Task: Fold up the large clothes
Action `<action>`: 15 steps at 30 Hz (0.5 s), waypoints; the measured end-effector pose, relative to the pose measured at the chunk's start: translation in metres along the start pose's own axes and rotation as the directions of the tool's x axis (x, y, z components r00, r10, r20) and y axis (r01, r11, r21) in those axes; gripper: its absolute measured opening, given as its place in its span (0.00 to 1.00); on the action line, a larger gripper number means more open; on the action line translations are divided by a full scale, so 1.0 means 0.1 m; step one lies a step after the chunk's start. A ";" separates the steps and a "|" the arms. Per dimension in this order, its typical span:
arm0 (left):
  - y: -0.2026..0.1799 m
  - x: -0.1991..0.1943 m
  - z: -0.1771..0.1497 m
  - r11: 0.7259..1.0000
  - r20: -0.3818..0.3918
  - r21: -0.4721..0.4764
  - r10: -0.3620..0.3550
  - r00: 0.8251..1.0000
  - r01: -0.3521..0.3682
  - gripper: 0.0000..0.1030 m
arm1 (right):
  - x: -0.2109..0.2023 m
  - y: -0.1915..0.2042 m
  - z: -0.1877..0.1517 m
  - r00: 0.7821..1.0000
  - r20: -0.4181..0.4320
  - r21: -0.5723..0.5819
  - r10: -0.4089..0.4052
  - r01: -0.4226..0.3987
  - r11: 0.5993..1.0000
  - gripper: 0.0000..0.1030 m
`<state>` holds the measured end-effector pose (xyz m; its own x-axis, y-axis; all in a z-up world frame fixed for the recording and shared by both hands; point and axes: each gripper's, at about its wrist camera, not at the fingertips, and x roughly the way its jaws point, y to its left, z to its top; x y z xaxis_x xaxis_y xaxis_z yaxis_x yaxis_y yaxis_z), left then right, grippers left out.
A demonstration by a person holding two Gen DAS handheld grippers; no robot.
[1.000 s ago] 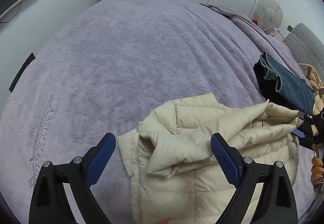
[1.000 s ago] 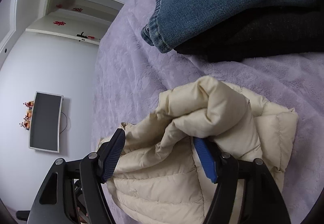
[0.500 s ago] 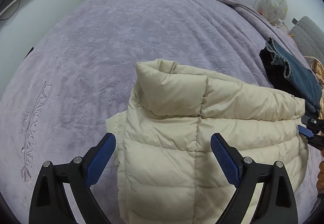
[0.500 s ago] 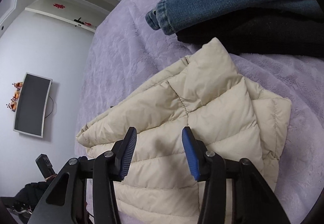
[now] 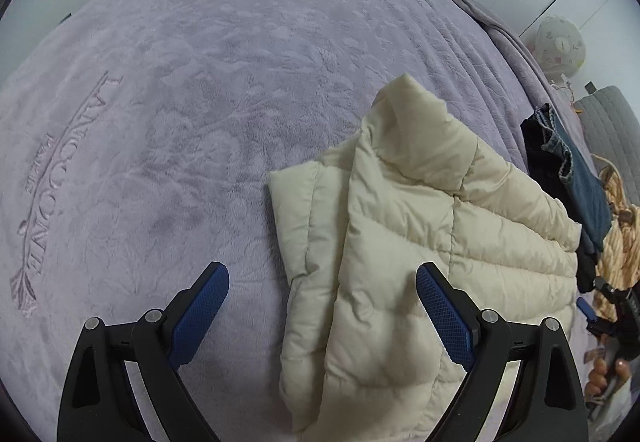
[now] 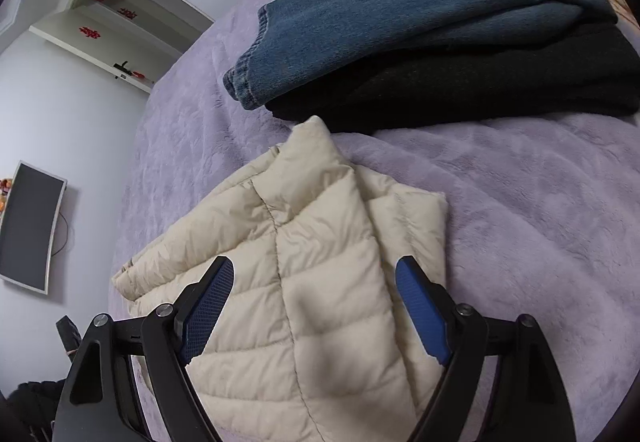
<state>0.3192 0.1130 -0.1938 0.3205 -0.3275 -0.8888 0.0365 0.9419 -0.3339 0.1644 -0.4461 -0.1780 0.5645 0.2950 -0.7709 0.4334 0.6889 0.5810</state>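
Lavender plush blanket (image 5: 208, 90) covers the whole bed, and the cream puffer jacket (image 5: 420, 242) lies folded on it, collar end pointing toward a stack of jeans (image 6: 420, 2) over a dark garment (image 6: 480, 82). Left tool (image 5: 322, 298) hangs above the jacket's edge with its blue pads wide apart, gripping nothing. Right tool (image 6: 314, 294) has just been spreading its jaws; they now stand apart over the quilted fabric without pinching it. On the wall hangs a dark screen (image 6: 28, 226).
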 end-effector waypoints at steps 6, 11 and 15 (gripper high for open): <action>0.27 0.09 -0.23 0.977 -0.085 -0.106 -0.196 0.977 0.186 0.92 | -0.19 -0.50 -0.43 0.999 -0.035 0.140 0.029 -0.024 0.990 0.95; 0.30 0.18 -0.35 0.942 -0.103 -0.156 -0.316 0.943 0.298 0.92 | -0.21 -0.76 -0.84 0.984 -0.062 0.261 0.167 -0.145 0.954 0.99; 0.17 0.31 -0.34 0.953 -0.126 -0.133 -0.287 0.950 0.271 0.92 | -0.04 -0.77 -1.02 0.956 -0.104 0.323 0.273 -0.227 0.919 0.99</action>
<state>0.2971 0.1163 -0.2375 0.1750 -0.5910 -0.7874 -0.0043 0.7993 -0.6009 0.0567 -0.4329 -0.2463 0.5849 0.5393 -0.6058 0.4970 0.3520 0.7932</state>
